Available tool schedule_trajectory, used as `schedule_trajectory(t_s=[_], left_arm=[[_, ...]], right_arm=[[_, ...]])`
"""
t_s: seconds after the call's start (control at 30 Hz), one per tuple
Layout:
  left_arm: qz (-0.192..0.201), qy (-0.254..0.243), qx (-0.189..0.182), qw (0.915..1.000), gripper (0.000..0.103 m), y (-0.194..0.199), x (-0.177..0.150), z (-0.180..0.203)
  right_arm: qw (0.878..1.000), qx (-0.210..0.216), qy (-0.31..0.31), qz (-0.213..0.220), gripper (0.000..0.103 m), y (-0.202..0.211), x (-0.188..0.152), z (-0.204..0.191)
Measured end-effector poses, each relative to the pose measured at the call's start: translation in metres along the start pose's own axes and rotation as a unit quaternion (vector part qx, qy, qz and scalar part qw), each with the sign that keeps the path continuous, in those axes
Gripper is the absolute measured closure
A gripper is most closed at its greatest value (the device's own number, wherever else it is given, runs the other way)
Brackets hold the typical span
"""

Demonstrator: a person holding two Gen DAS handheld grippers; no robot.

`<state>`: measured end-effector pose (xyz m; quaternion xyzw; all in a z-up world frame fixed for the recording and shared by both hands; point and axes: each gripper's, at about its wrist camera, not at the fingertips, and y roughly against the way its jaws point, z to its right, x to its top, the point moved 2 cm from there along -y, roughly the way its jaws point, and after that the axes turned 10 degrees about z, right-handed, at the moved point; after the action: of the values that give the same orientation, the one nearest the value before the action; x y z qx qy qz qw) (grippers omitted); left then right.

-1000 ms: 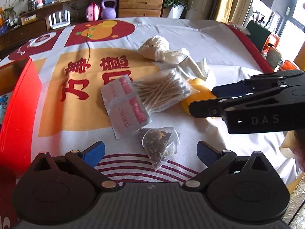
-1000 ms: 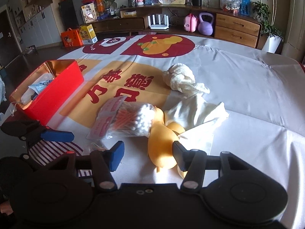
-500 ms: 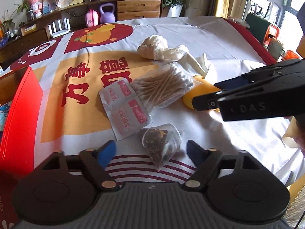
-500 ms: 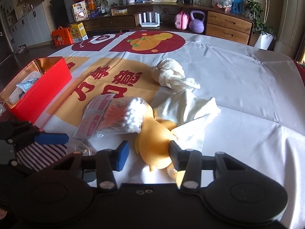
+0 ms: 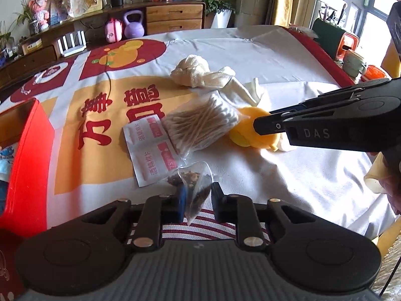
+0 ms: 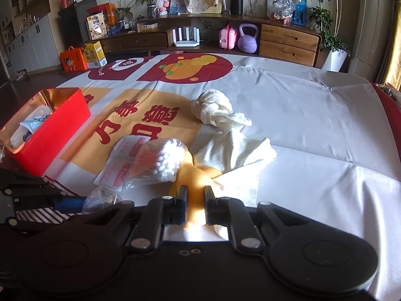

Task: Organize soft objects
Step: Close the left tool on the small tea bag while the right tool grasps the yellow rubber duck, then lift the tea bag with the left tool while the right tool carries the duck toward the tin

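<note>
Right now your left gripper (image 5: 196, 197) is pinching the tea bag (image 5: 194, 190) — a clear, pyramid-shaped sachet of dark leaves — its jaws having just been closing onto it. The sachet stands upright between the pads at the near edge of the tablecloth (image 5: 288, 57), above the red and white stripes. Just behind it lie two white sachets with pink labels (image 5: 150, 150), joined side by side, and a bag of cotton swabs (image 5: 200, 125) rests partly on top of them.

Your right gripper (image 6: 195, 200) has also just been closing, and its pads now squeeze the yellow soft toy (image 6: 195, 178) between them. From the left wrist view you can see that gripper (image 5: 260, 126) reaching in from the right, its tip on the toy (image 5: 246, 125), which touches the swab bag (image 6: 160, 163). A white cloth (image 6: 235, 150) lies crumpled against the toy's far side, and beyond it sits a knotted cream towel (image 6: 215, 111), apart from the rest.

Off to your left, the red box (image 6: 50, 125) stands open on the cloth, well apart from both grippers — a few pale packets already lie inside it.
</note>
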<state>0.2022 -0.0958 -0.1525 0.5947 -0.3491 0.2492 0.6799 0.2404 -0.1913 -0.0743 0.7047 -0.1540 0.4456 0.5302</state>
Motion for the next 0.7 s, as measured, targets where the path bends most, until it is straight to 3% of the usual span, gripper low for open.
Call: schedule_trajectory(t_s=[0.7], left_arm=[[0.029,0.046,-0.007,0.9985,0.084,0.043,0.021,-0.025]], right_arm=[[0.990,0.037,-0.123,0.058,0.093,0.063,0.038,0.018]])
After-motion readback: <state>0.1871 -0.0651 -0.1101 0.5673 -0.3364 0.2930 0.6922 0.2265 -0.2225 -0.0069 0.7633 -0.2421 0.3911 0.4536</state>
